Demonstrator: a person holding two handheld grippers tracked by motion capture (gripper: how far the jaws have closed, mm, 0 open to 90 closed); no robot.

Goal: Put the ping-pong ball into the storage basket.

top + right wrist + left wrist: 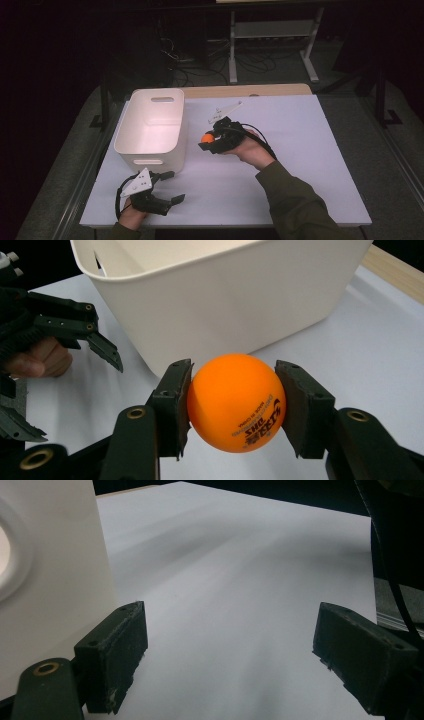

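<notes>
The orange ball point(236, 402) is pinched between both pads of the right gripper point(210, 140), lifted off the white table point(300, 165) just beside the white bin point(150, 127) (its printed lettering faces the camera). Picking up looks done; carrying it over the rim and releasing remains. The left gripper point(172, 186) rests near the bin's front, jaws spread wide, holding nothing.

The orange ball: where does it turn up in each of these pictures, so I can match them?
High view: the small orange plastic ball sits mid-table, held in the right gripper, just right of the white plastic bin.
Left gripper view: the ball is not in it; the bin's wall stands at left.
Right gripper view: the ball is low centre, bin behind.
Shared landmark: the bin.
</notes>
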